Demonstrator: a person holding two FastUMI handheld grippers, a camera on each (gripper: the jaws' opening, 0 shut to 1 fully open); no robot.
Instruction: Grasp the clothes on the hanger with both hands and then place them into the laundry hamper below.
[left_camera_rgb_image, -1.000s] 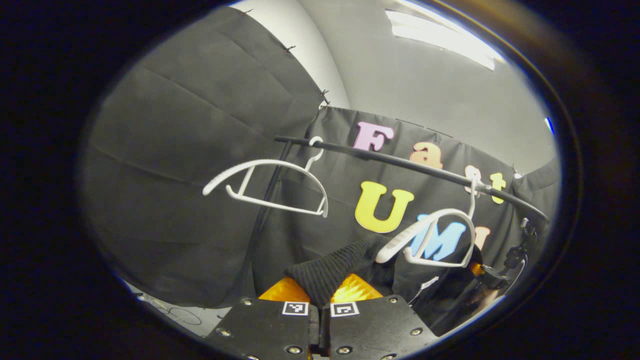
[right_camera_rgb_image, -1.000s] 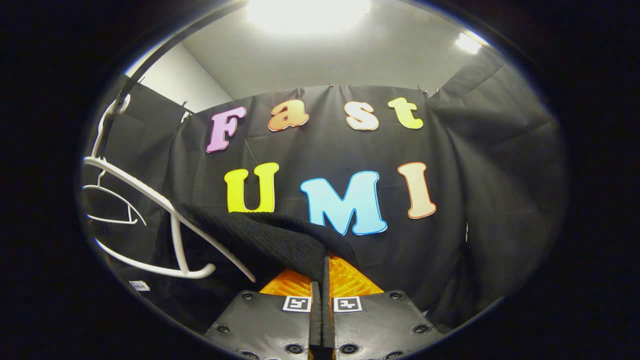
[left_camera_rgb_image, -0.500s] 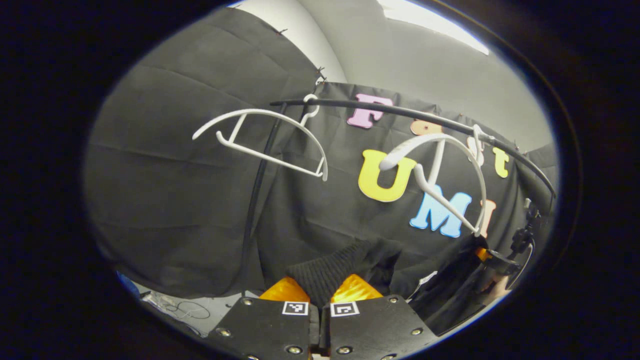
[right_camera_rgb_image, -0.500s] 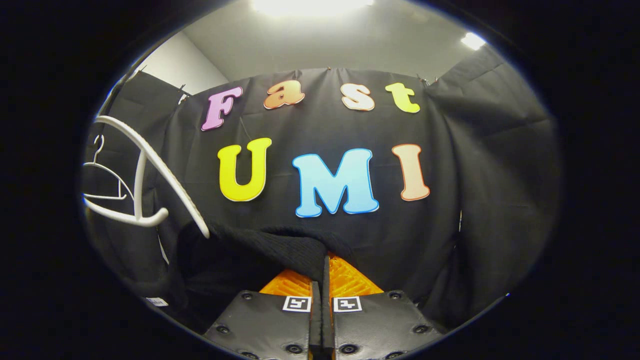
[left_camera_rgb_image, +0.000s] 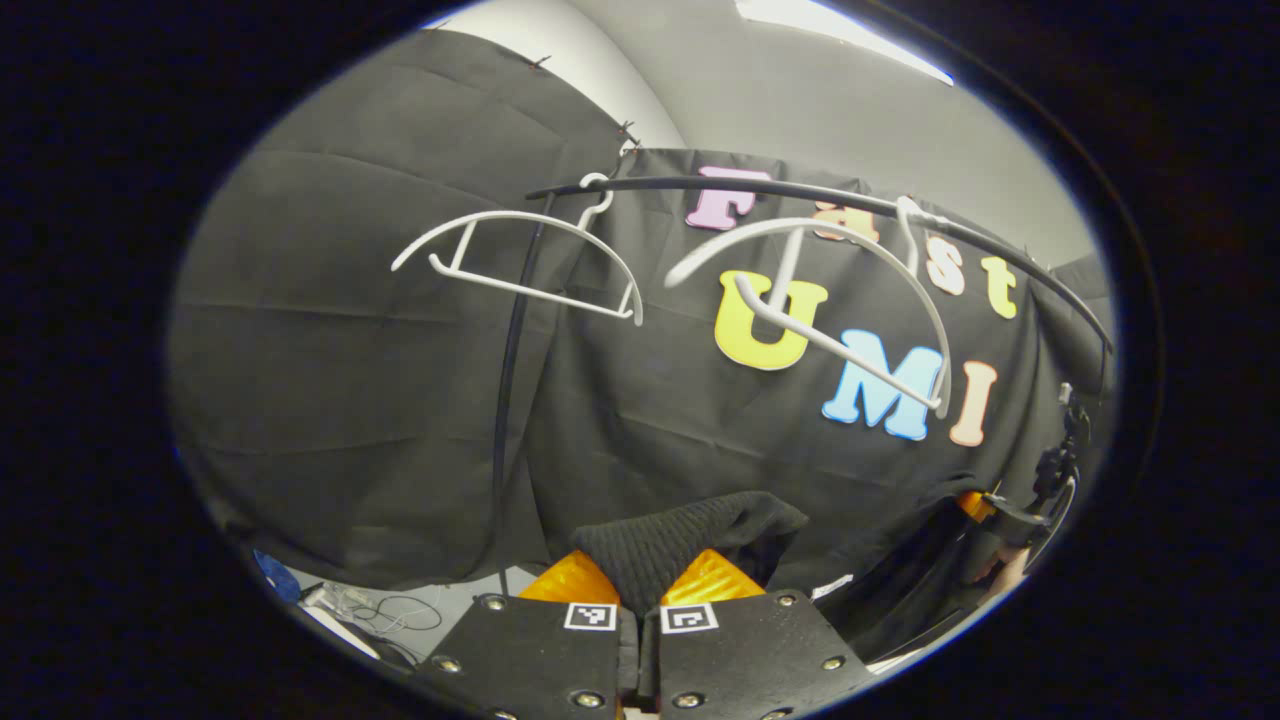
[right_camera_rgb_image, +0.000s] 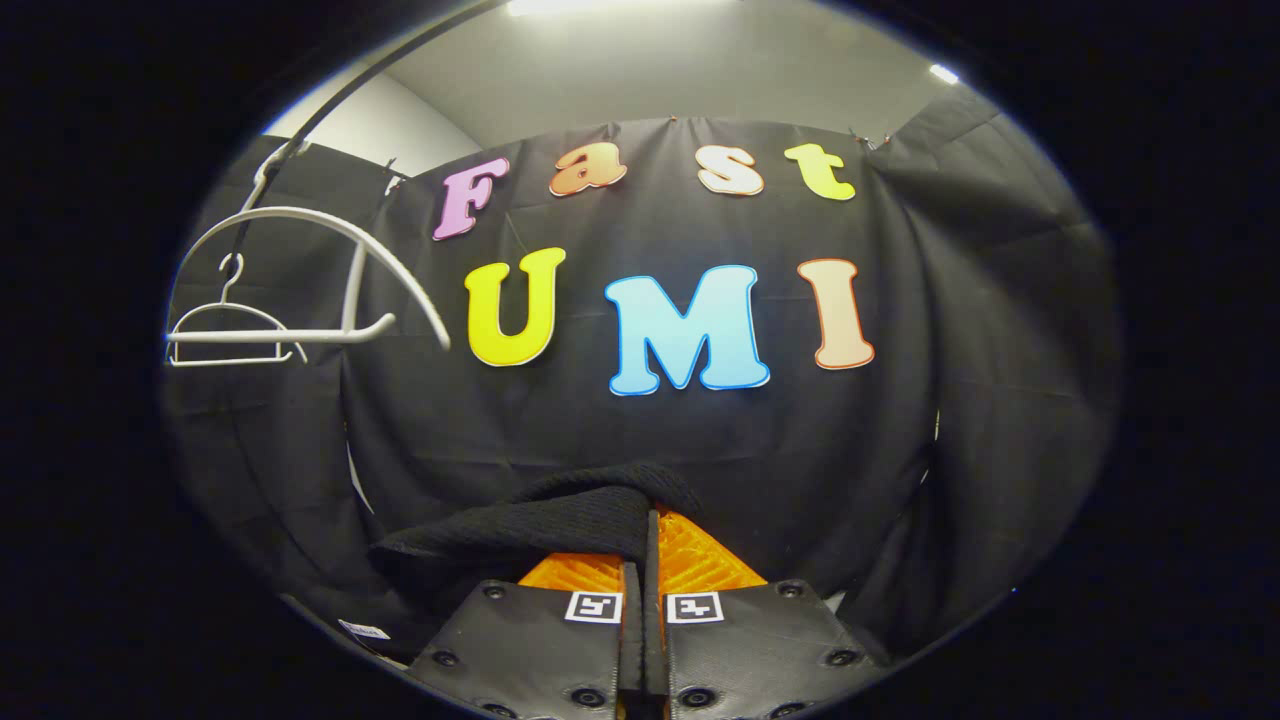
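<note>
A black knitted garment (left_camera_rgb_image: 690, 535) is pinched between the fingers of my left gripper (left_camera_rgb_image: 640, 585), which is shut on it. The same black garment (right_camera_rgb_image: 540, 525) runs into my right gripper (right_camera_rgb_image: 645, 560), also shut on it. The cloth hangs free of the white hanger (left_camera_rgb_image: 810, 290), which swings bare on the black rail (left_camera_rgb_image: 760, 190); in the right gripper view that hanger (right_camera_rgb_image: 320, 270) is at the upper left. Farther off at the right edge of the left gripper view I see the other gripper (left_camera_rgb_image: 1010, 515) with a hand behind it. The hamper is out of sight.
A second bare white hanger (left_camera_rgb_image: 520, 255) hangs on the rail to the left, seen small as a hanger (right_camera_rgb_image: 235, 325) in the right gripper view. The rail's black upright post (left_camera_rgb_image: 505, 400) stands below it. Cables (left_camera_rgb_image: 385, 605) lie on the floor at lower left.
Both grippers have moved down with the garment, which has slid off the near hanger. That hanger has swung up and now hangs bare well above the cloth.
</note>
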